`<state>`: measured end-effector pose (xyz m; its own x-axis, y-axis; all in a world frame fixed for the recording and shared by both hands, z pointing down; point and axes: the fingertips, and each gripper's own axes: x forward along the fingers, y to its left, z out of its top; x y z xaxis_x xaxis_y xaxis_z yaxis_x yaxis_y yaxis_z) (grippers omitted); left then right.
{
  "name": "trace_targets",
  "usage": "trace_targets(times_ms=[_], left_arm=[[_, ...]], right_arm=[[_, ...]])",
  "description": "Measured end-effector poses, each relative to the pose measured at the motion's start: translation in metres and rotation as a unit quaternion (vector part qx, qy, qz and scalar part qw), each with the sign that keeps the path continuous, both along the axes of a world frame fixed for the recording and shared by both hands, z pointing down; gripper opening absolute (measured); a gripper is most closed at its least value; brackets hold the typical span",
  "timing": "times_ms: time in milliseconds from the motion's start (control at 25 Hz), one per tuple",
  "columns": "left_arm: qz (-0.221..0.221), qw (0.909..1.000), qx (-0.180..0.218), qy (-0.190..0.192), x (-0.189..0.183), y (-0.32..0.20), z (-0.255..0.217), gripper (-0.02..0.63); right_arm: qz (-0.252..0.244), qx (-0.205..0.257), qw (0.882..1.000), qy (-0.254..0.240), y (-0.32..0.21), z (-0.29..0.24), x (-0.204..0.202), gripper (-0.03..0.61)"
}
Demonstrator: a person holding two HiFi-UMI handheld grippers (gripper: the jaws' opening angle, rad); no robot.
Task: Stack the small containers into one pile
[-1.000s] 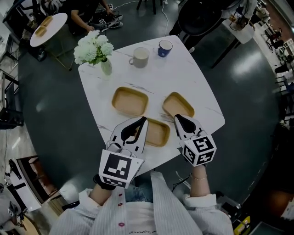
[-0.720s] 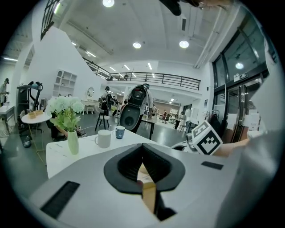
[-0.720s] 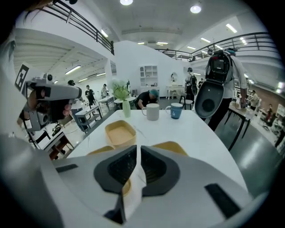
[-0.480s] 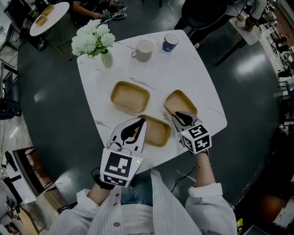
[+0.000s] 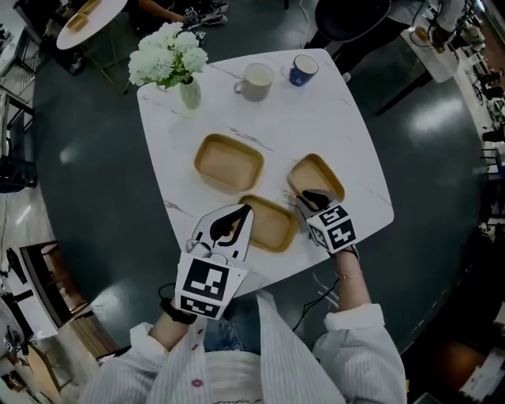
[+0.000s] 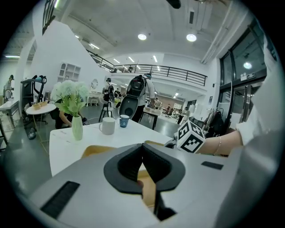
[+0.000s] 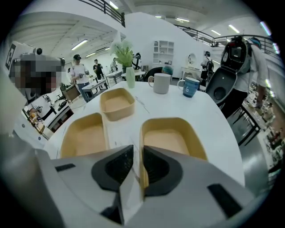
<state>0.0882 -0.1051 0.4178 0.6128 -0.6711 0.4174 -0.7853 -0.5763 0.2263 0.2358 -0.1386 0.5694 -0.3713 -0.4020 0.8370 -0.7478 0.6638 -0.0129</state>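
Observation:
Three tan containers lie on the white table (image 5: 316, 118): a far left one (image 5: 229, 162), a near middle one (image 5: 272, 223) and a right one (image 5: 317, 175). My right gripper (image 5: 306, 196) is at the right container's near left corner. In the right gripper view its jaws (image 7: 137, 153) are opening, a narrow gap shows between them, and the right container's (image 7: 171, 139) left rim runs into that gap. My left gripper (image 5: 243, 211) hovers over the middle container's left edge. In the left gripper view its tips (image 6: 142, 147) touch, so it is shut.
A vase of white flowers (image 5: 175, 67), a white mug (image 5: 257, 81) and a blue mug (image 5: 303, 70) stand at the table's far edge. A small round table (image 5: 87, 16) stands beyond on the dark floor. The table's near edge runs just under both grippers.
My right gripper has moved forward up to the right container's near corner. The left gripper has stayed in place.

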Motion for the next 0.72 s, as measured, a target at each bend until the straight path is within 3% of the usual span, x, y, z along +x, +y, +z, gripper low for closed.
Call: trace_targets(times_ms=[720], left_arm=[[-0.006, 1.0000, 0.004, -0.002, -0.0044, -0.0058, 0.0010, 0.017]], right_arm=[[-0.025, 0.007, 0.998, 0.058, 0.0007, 0.0039, 0.0018, 0.025]])
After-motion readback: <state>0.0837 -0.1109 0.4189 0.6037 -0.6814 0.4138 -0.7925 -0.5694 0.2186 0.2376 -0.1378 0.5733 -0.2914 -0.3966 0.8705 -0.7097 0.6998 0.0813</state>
